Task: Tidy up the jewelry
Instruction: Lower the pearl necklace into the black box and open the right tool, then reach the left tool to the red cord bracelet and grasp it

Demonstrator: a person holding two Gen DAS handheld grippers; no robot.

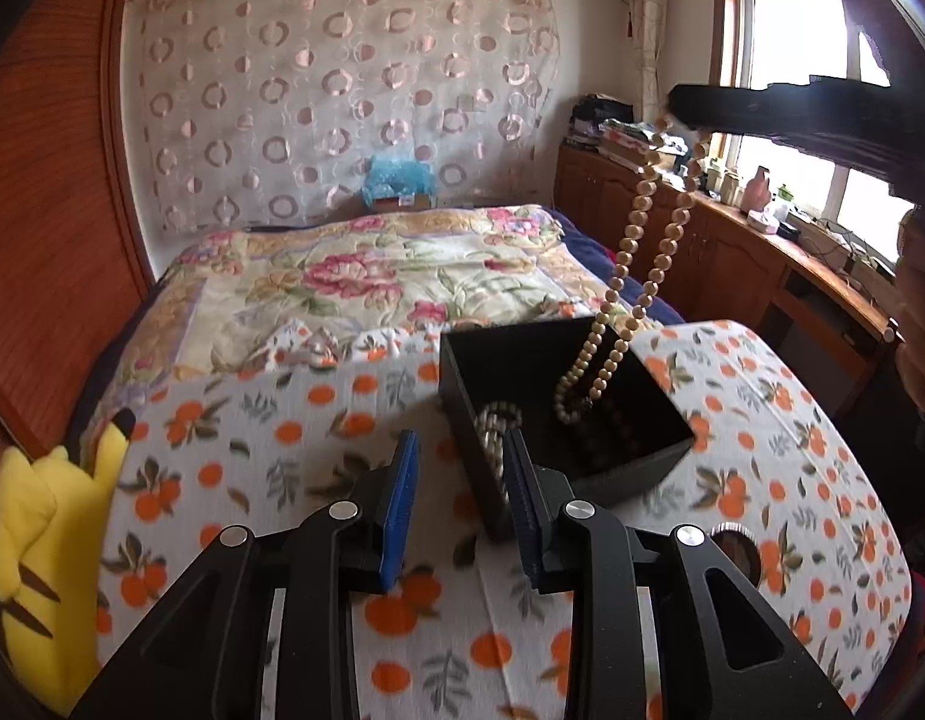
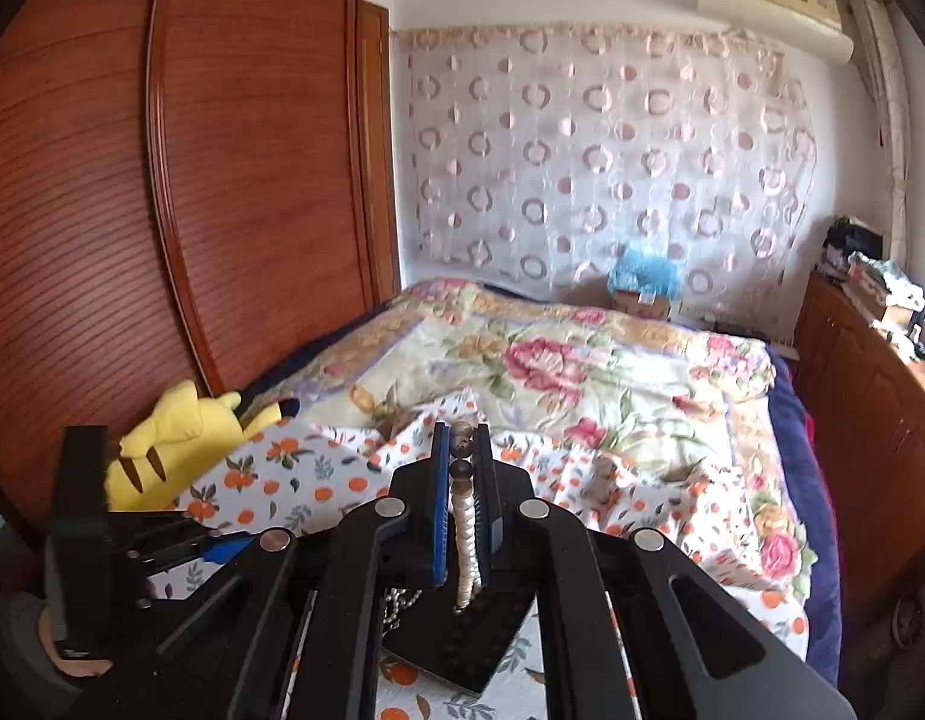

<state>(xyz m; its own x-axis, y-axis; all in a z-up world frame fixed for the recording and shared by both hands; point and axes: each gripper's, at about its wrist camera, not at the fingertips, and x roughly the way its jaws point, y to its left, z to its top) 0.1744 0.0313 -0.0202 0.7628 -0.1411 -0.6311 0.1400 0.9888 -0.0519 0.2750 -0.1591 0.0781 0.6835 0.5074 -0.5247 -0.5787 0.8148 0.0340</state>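
Left gripper [image 1: 459,468] idling open beside box [image 1: 558,414]; right gripper [image 2: 462,450] clamping beads [image 1: 636,228], dangling strand for lowering into box, avoiding tangles.

A home bedroom: ahead of the tongs a bed [image 2: 582,372] with floral quilt, left a wooden wardrobe [image 2: 162,180], beyond a curtained wall [image 1: 342,90].

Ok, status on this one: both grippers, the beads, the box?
Left gripper open, empty, at the near wall of the black box. Right gripper shut on bead necklace, its lower end in the box. Nothing blocking.
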